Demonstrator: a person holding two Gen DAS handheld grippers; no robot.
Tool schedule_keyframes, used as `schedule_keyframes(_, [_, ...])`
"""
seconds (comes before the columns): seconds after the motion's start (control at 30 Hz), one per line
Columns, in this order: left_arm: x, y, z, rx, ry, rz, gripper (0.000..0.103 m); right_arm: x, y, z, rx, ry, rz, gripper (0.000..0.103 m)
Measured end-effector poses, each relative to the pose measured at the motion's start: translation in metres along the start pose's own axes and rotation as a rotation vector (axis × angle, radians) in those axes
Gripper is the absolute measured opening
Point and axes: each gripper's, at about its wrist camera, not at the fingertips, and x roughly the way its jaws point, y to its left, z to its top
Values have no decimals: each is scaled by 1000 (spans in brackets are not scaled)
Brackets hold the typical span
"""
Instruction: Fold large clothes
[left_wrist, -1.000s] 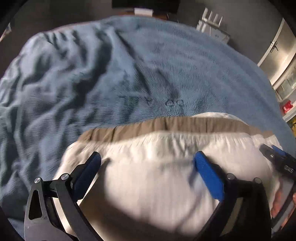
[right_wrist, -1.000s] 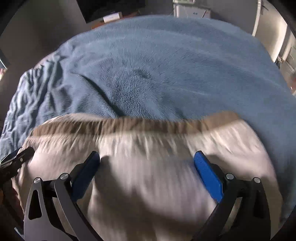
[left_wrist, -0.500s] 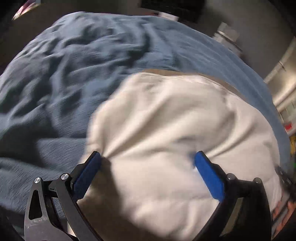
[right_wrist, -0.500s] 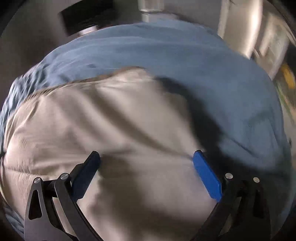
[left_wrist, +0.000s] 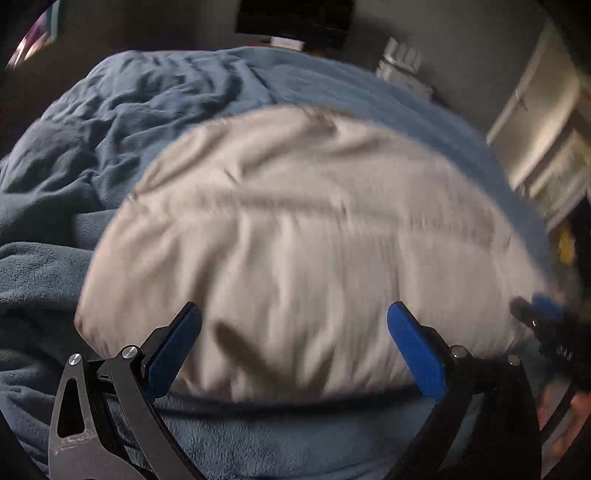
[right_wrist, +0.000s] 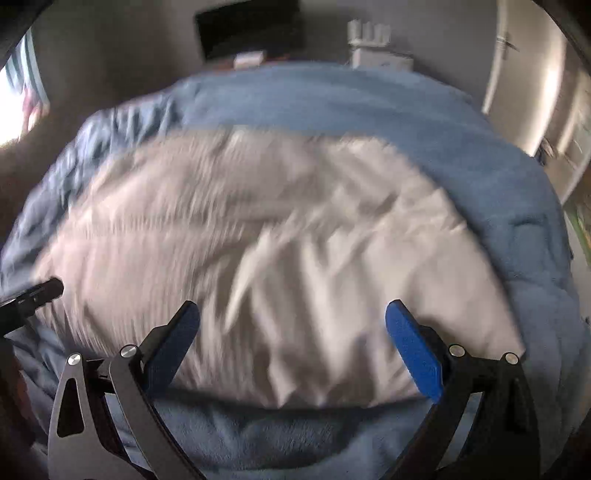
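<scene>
The pale garment (left_wrist: 306, 251) lies spread on the blue blanket (left_wrist: 92, 192) of the bed, roughly in its middle, with blanket showing past every edge; its near edge runs as a fairly straight line just ahead of both grippers, and its surface is creased in long ridges, though the blur hides finer detail. The left gripper (left_wrist: 293, 347) hovers over that near edge with its jaws spread wide and nothing between them; the right gripper (right_wrist: 291, 345) hangs likewise over the near edge, wide open and empty; each shows at the other's side, at the garment's outer corners. Judging from the compact, rounded outline and no sleeve or leg showing, at least one fold seems laid down already; whether it is the last I cannot tell; what likely remains is smoothing the creases and perhaps another fold to halve it.
</scene>
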Motion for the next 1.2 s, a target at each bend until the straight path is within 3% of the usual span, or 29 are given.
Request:
schedule_keyframes(0.1, [19,-1,-13,94,32,53,98,15,0,-12,-46,30,-26,96])
schedule_keyframes(0.2, [24,18,-16,55,68,41,98,16,-29,-13,54,45,-3,96])
schedule_keyframes(0.33, [19,34,-17,1,108,77,98,8,-56,-15,123,37,-113,96])
schedule_keyframes(0.47, [9,41,-22,-62,116,115,97,-11,-88,-20,295,64,-339,96])
schedule_keyframes(0.57, [-11,40,-23,-113,85,71,97,-36,-96,-26,354,28,-271,96])
schedule_keyframes(0.77, [-70,9,-23,-45,-36,21,97,-81,-56,-32,284,-38,-154,96])
schedule_keyframes(0.83, [-84,0,-30,-32,-4,-17,97,-97,-39,-34,255,-62,-117,96])
schedule_keyframes(0.93, [-97,-15,-45,20,51,42,97,-113,-15,-43,205,-87,-86,96])
schedule_keyframes(1.2, [-115,-21,-95,113,6,73,97,-115,27,-91,43,-45,-85,96])
